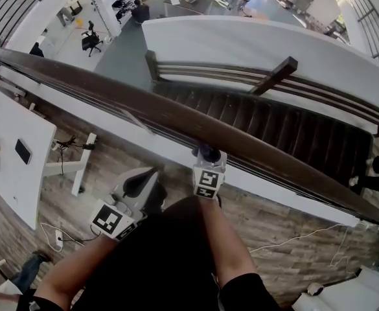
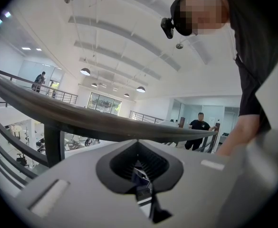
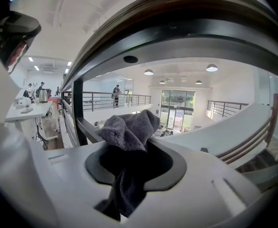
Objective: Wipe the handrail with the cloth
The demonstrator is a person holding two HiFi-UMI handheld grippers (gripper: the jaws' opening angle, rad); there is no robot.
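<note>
Grey cloth [image 3: 129,129] clamped between right tongs [image 3: 130,167], below handrail [image 3: 177,27].

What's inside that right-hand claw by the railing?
A bunched grey cloth, clamped in the right gripper, its top poking out beneath the handrail. The gripper's body covers the cloth's lower part, so how far down it reaches can't be seen.

Open-plan office, mezzanine level: white desk [image 1: 11,125] near left, stairs [image 1: 286,131] beyond the handrail [image 1: 176,118], office chair [image 1: 90,39] on the far lower floor, pendant lamps [image 2: 85,71], big windows [image 3: 179,101].
</note>
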